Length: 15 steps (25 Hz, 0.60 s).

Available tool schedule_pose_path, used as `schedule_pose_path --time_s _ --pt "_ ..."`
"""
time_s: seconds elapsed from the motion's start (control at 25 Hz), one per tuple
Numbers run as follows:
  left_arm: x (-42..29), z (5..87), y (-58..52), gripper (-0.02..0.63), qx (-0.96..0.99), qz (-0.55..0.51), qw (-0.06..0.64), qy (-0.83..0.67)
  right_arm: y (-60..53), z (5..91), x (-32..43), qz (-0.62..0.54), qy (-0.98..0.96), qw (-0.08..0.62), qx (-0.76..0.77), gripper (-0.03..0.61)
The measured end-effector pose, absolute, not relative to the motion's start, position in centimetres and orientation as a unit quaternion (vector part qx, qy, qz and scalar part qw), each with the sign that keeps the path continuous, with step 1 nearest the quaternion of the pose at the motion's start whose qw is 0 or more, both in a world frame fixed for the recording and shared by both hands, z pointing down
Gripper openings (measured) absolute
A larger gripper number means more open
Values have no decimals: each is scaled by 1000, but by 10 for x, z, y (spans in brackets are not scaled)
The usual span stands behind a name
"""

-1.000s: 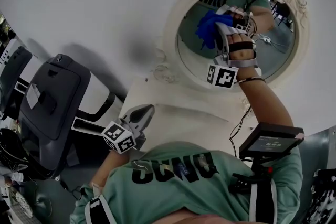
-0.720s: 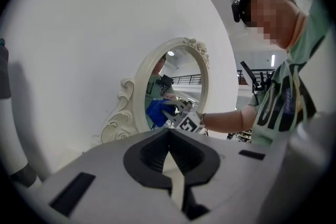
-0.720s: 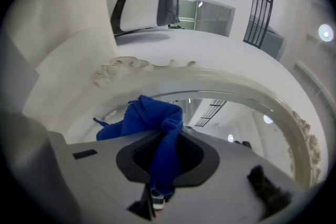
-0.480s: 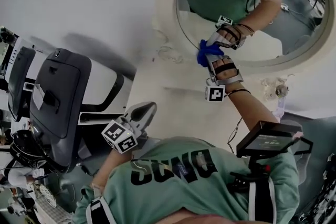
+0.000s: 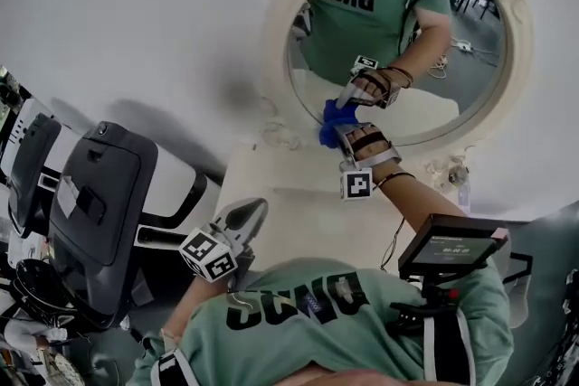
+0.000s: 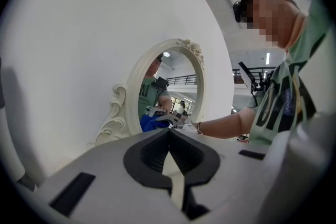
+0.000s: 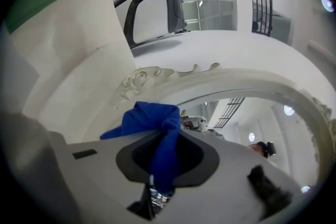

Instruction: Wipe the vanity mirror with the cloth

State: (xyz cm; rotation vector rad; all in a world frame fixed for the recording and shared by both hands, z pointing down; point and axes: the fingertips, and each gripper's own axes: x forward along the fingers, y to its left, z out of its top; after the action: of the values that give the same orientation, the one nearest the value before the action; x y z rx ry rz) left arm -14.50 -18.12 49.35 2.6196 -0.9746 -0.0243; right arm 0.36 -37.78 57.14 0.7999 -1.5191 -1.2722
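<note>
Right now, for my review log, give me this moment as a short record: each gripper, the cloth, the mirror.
left gripper: jaws together, nothing between them; held low, away from the mirror
right gripper: shut on the cloth, raised to the mirror
cloth: blue, bunched, sticking out past the jaws
vanity mirror: oval, ornate cream frame
contact: cloth appears to meet its reflection near the mirror's lower left edge

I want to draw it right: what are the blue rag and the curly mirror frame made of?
blue rag: soft matte fabric, maybe microfibre; it bunches and folds.
mirror frame: cream, matte, carved scrolls; painted wood, plaster or resin, can't tell.
</note>
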Motion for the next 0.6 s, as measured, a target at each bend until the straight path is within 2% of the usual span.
schedule_pose_path --time_s 0.36,0.6 --pt "-131 447 -197 9 932 -78 111 -336 -372 250 42 -623 -517 353 469 54" --pt "-129 442 -198 9 932 -93 105 -334 -379 136 55 -635 -462 336 521 54"
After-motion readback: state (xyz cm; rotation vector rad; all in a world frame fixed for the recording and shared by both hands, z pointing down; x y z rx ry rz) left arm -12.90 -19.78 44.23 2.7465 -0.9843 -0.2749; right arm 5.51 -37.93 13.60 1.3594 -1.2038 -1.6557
